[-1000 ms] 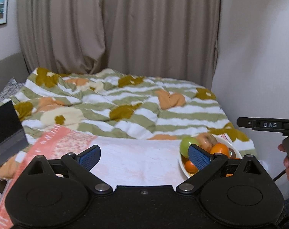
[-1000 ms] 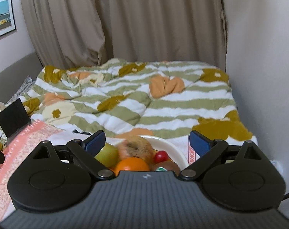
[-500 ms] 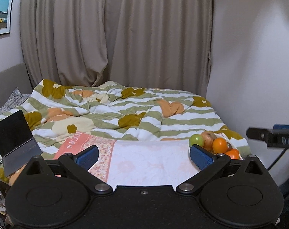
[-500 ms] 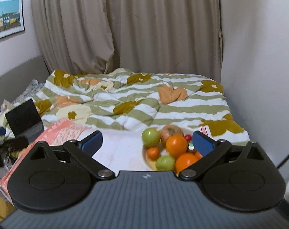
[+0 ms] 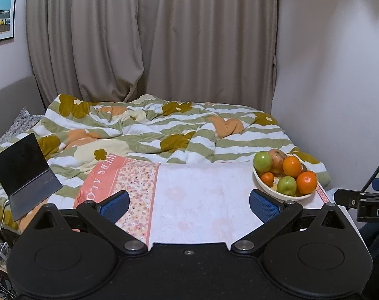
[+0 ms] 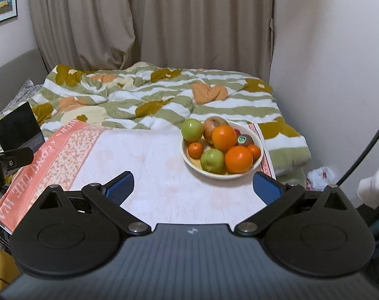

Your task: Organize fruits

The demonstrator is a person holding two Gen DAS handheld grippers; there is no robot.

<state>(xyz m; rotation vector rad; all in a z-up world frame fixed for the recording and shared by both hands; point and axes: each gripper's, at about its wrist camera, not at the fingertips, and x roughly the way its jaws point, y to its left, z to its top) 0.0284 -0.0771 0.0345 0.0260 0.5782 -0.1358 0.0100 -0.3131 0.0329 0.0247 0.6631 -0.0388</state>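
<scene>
A white bowl [image 6: 260,153] [image 5: 284,196] stands at the far right of a pink cloth-covered table [image 6: 149,165] [image 5: 202,195]. It holds oranges [image 6: 224,138], green apples [image 6: 192,130], a reddish apple [image 6: 213,125], small tangerines [image 6: 195,150] and a kiwi [image 6: 245,140]. My right gripper [image 6: 193,187] is open and empty, short of the bowl. My left gripper [image 5: 188,203] is open and empty over the table's middle, left of the bowl. Part of the right gripper's body shows at the right edge of the left wrist view.
A striped flowered duvet [image 5: 164,130] covers the bed behind the table. A laptop [image 5: 26,172] stands open at the left. Curtains [image 5: 151,37] hang at the back, and a white wall [image 6: 327,62] runs along the right.
Both grippers have pulled back and risen from the bowl. The whole bowl and more of the table now show. Both stay open.
</scene>
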